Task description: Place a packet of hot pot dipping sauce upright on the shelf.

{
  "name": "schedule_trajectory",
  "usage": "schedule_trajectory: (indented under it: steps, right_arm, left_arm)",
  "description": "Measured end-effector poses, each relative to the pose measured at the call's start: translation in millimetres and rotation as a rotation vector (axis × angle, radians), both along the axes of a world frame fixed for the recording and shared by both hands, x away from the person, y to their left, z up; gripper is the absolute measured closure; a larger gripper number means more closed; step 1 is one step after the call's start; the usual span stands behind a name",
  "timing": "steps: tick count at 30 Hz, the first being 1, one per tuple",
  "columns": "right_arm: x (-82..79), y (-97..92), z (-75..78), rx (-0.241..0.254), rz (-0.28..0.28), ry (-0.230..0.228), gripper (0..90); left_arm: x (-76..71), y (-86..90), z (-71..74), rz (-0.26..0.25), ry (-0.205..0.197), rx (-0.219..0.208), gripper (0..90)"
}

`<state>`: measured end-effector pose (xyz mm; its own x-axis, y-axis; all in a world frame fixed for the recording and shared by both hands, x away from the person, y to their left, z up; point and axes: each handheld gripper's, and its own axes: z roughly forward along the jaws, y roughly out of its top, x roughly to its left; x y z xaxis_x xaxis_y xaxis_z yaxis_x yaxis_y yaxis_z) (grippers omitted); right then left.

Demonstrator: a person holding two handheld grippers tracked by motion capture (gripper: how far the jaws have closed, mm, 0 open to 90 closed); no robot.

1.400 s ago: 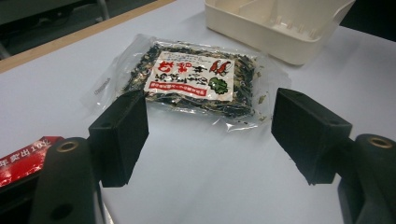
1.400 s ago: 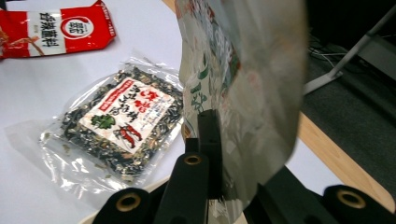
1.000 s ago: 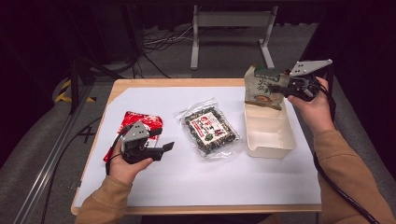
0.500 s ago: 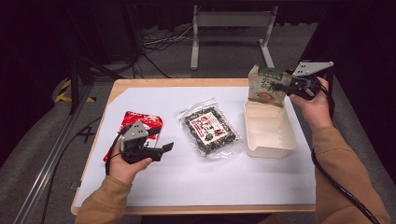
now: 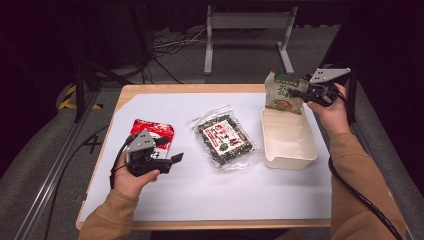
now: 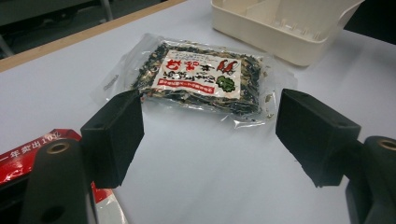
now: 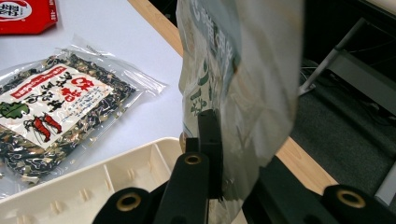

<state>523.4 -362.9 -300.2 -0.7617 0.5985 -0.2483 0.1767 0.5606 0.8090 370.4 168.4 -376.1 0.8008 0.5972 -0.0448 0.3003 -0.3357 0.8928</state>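
Red packet [image 5: 152,131], table's [image 5: 200,200] left edge; left claw [image 5: 172,158] just beside it, jaws just opened wide, empty. Seaweed bag [image 5: 225,140], centre. Cream tray [image 5: 288,159] (still empty). Right claw [image 5: 300,93] clamps green pouch [image 5: 282,92], lowered over tray's far end; drop-in looks imminent.

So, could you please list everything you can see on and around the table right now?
green-and-beige packet: 1, green top, beige body, held upright over the far end of the tray
tray: 1, cream, right part of table
clear packet: 1, clear with dark contents and red-white label, table centre
red packet: 1, red, left part of table, beside the left gripper
table: 1, white sheet over wood edge
metal frame: 1, grey, floor beyond table
left gripper: 1, black, open, above the sheet
right gripper: 1, black, shut on the green-and-beige packet
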Motion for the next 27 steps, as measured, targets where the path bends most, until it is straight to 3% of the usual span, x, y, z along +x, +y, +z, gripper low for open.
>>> schedule_trajectory:
  steps: [27]
  right_arm:
    - [7.2,1.7,-30.6,0.023,0.003,0.055,87.7]
  left_arm:
    - [2.3,-2.1,-1.8,-0.009,0.007,-0.002,24.0]
